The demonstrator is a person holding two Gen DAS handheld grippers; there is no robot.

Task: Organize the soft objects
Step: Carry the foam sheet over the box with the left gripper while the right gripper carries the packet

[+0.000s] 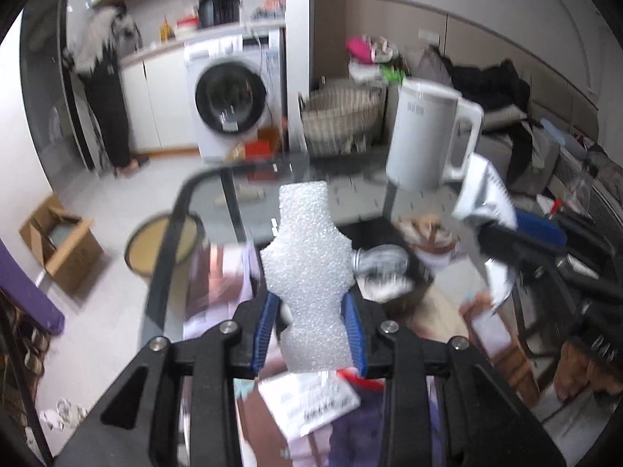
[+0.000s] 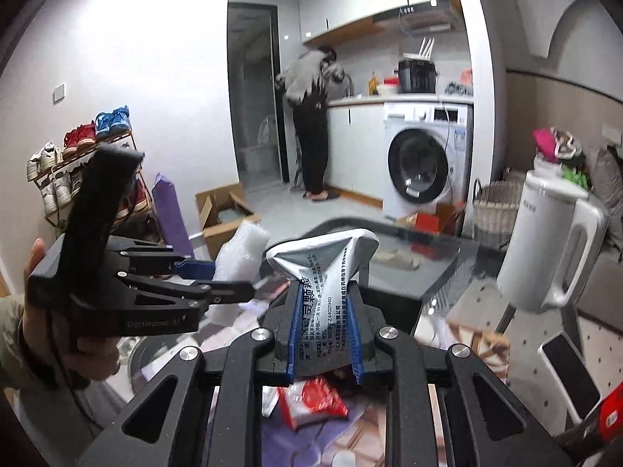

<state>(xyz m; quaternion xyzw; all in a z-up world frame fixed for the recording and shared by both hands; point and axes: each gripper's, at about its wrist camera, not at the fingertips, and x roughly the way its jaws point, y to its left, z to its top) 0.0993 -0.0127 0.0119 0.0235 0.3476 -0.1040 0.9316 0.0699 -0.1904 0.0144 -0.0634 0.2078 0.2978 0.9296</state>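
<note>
My left gripper [image 1: 310,303] is shut on a white foam piece [image 1: 307,268] that stands upright between the blue pads, held above the glass table [image 1: 233,210]. My right gripper [image 2: 325,295] is shut on a silver-white sachet with printed text [image 2: 323,268], also lifted above the table. In the right wrist view the left gripper [image 2: 218,276] is at the left with the foam piece [image 2: 241,253] in it. In the left wrist view the right gripper's sachet [image 1: 484,194] shows at the right. A red and white packet [image 2: 311,401] lies below the right gripper.
A white electric kettle [image 1: 424,136] stands on the table's far right. A glass jar with metal lid [image 1: 379,262] and papers [image 1: 311,401] lie on the table. A washing machine [image 2: 424,163], a wicker basket [image 1: 340,116], a cardboard box [image 2: 224,210] and a person [image 2: 313,124] are beyond.
</note>
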